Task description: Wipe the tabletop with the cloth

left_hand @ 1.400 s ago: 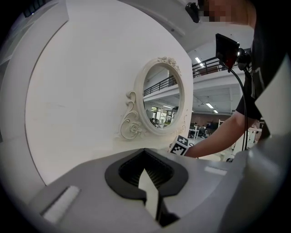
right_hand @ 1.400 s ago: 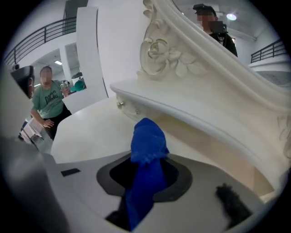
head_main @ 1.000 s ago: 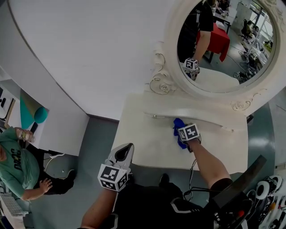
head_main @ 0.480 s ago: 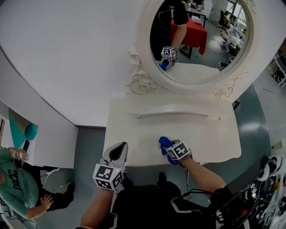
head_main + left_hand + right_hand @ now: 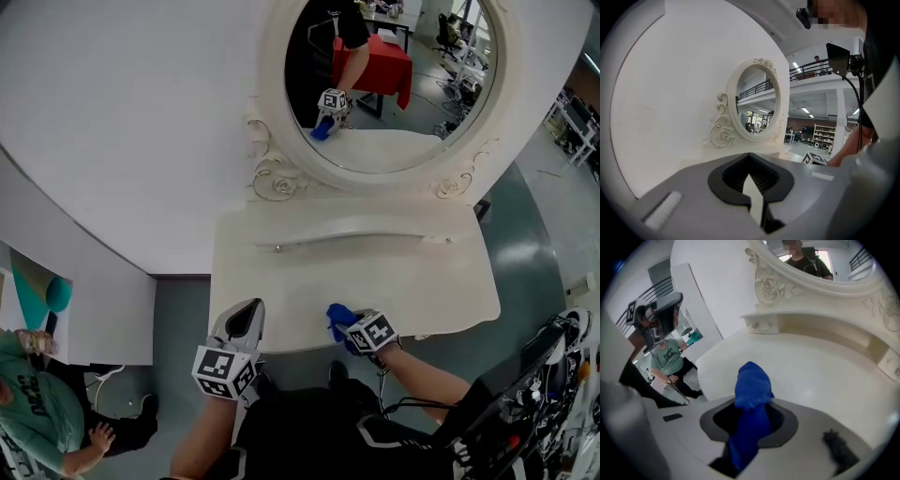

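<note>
I am clamping the crumpled bright-blue cloth between the 2 jaws of my right gripper. A bunched wad of it is sticking out past the jaw tips while the rest is trailing back down into the gripper's dark throat. In the head view the cloth is sitting at the front edge of the glossy cream-white dressing-table top, somewhat left of the middle, with my right gripper just behind it, at the table's rim. I cannot tell whether the wad is pressing on the surface or hanging just above it.

My left gripper is hovering at the front left corner of the tabletop, well apart from the cloth. Its jaws are meeting with nothing between them, as the left gripper view is showing.

Along the back of the tabletop a low curved cream shelf is running from side to side. Above it the oval mirror in its carved cream frame is leaning against the plain white wall, and the glass is reflecting the cloth and a marker cube. The same mirror is showing from the side in the left gripper view.

To the left of the table, on the grey floor, a person in a green T-shirt is standing beside a white partition.
</note>
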`<move>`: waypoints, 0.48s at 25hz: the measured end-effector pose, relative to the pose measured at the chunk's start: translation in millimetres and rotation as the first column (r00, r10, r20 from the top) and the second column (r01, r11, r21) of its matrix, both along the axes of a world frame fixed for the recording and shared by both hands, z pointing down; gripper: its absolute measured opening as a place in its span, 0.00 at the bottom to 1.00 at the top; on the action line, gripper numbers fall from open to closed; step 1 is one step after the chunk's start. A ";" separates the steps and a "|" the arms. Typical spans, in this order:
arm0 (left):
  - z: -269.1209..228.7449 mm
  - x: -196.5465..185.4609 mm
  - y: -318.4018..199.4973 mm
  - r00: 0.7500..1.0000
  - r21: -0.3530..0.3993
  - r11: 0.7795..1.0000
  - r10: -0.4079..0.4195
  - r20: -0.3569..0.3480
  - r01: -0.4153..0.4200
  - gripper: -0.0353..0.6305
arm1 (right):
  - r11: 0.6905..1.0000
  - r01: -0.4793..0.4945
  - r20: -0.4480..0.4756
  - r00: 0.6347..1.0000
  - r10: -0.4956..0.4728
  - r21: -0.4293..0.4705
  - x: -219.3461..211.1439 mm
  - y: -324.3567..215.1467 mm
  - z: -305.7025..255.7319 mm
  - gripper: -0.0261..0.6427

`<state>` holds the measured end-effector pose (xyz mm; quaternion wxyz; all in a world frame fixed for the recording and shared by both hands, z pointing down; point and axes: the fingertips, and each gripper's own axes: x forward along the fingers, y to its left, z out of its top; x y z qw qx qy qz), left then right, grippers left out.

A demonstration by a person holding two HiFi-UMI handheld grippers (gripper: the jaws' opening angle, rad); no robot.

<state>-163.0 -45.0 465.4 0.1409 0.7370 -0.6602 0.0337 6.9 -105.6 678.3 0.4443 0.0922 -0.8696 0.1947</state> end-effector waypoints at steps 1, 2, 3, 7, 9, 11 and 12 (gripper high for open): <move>-1.0 -0.2 0.0 1.000 0.000 1.000 -0.004 0.001 0.004 0.06 | 0.999 -0.023 0.016 1.000 0.023 0.025 -3.8 -16.4 -4.2 0.19; -1.4 -1.0 0.6 1.000 -0.001 1.000 -0.011 0.001 0.011 0.06 | 0.997 -0.047 0.029 0.999 0.045 0.054 -8.6 -35.5 -8.4 0.19; -1.3 -2.1 1.6 1.000 -0.004 1.000 -0.020 0.001 0.020 0.06 | 0.994 -0.069 0.036 0.997 0.066 0.083 -13.7 -56.1 -12.3 0.19; -0.5 -6.4 8.1 0.998 -0.020 0.998 -0.064 0.009 0.064 0.06 | 0.980 -0.110 0.025 0.994 0.107 0.168 -37.3 -133.6 -20.3 0.19; -0.6 -8.5 11.7 0.996 -0.027 0.996 -0.084 0.016 0.085 0.06 | 0.976 -0.112 0.011 0.994 0.112 0.189 -48.3 -163.5 -16.6 0.19; 0.0 -10.7 14.8 0.994 -0.034 0.994 -0.103 0.020 0.104 0.06 | 0.973 -0.111 -0.015 0.993 0.117 0.201 -55.1 -186.1 -8.5 0.19; 0.6 -11.9 16.2 0.993 -0.038 0.993 -0.112 0.021 0.113 0.06 | 0.973 -0.110 -0.032 0.992 0.119 0.205 -57.1 -194.6 -3.7 0.19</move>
